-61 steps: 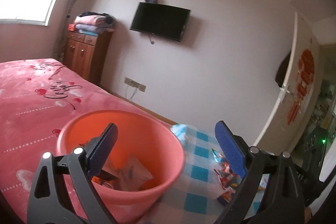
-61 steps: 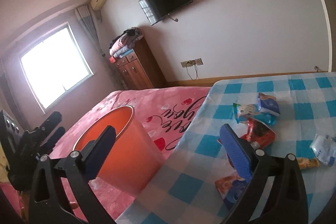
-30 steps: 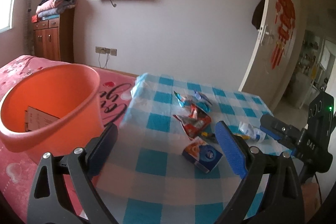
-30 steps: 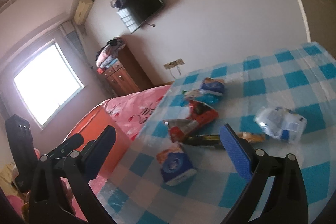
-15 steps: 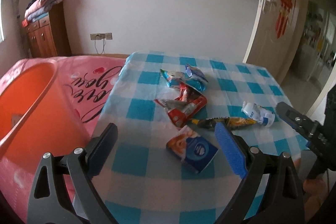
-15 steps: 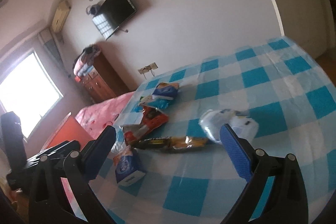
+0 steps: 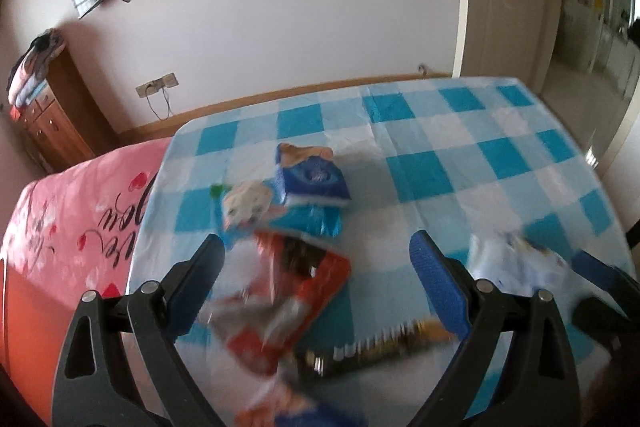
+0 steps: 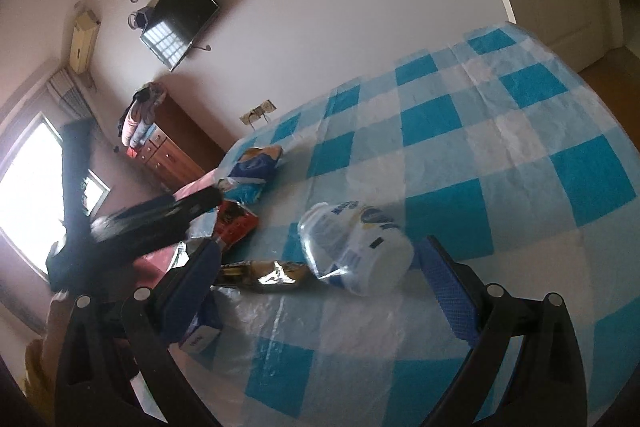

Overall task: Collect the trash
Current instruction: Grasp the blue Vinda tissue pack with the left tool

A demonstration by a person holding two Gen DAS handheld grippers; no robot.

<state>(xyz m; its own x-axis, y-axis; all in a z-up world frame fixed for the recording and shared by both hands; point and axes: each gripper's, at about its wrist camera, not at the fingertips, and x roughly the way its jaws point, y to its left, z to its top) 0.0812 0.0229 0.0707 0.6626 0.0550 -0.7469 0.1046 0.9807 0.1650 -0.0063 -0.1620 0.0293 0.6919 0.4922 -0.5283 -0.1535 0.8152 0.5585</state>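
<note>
We hold both grippers over the checked tablecloth [image 7: 460, 155], trash in a loose cluster on it. Landmark = red wrapper [image 7: 296, 303]. Left gripper [image 7: 316, 287] hangs right above it, jaws spread wide, nothing btwn them. Beyond the red wrapper: blue packet [image 7: 310, 183] w/ a white-green wrapper [image 7: 248, 207] just beside it. Nearer us than the red wrapper: dark-gold bar wrapper [image 7: 380, 347], touching its edge. Blurred, so details unclear. Right gripper [image 8: 320, 283] is right of the red wrapper [image 8: 236, 223], jaws wide apart, empty, w/ the crumpled white-blue bag [image 8: 356, 247] just ahead btwn the fingers and the bar wrapper [image 8: 264, 273] alongside.
</note>
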